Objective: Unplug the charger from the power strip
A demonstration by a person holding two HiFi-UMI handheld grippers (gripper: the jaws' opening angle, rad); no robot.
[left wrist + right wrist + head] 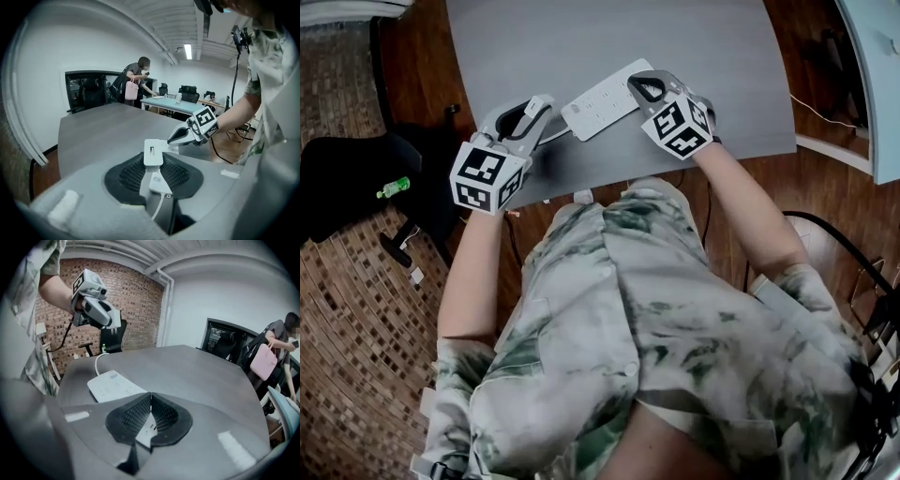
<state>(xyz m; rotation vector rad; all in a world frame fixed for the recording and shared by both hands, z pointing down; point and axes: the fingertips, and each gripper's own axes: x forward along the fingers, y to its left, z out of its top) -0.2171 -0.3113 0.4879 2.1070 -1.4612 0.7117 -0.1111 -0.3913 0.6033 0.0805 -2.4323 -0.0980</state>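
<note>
Left gripper view: charger (pixel 153 152), a white block with its USB port facing the camera, is clamped between the jaws of the left gripper (pixel 542 111), over the left end of the power strip (pixel 112 385). Right gripper view shows the left gripper raised above the table (pixel 581 37) and no plug on the strip's face. My read is that the charger is out of its socket, or nearly. The strip lies flat toward the table's near edge, with its cord (pixel 97 363) leaving the left end. Right gripper (pixel 174 138) sits at the strip's right end, jaw tips closed together on nothing. The strip shows white through the gap behind the tips.

Doing it well:
- Pull straight along the pins, no rocking.
- Grip the block's flat sides, not the port.
- Press the strip down with the right tips so it doesn't lift with the plug.
- Stay clear of the cord under the left jaws.

Can't see:
- The pins, in any view, so full separation isn't confirmed.
- Whether the right tips actually touch the strip.
- The charger in head view, where the left gripper's body covers it.
- Which socket it came from.
</note>
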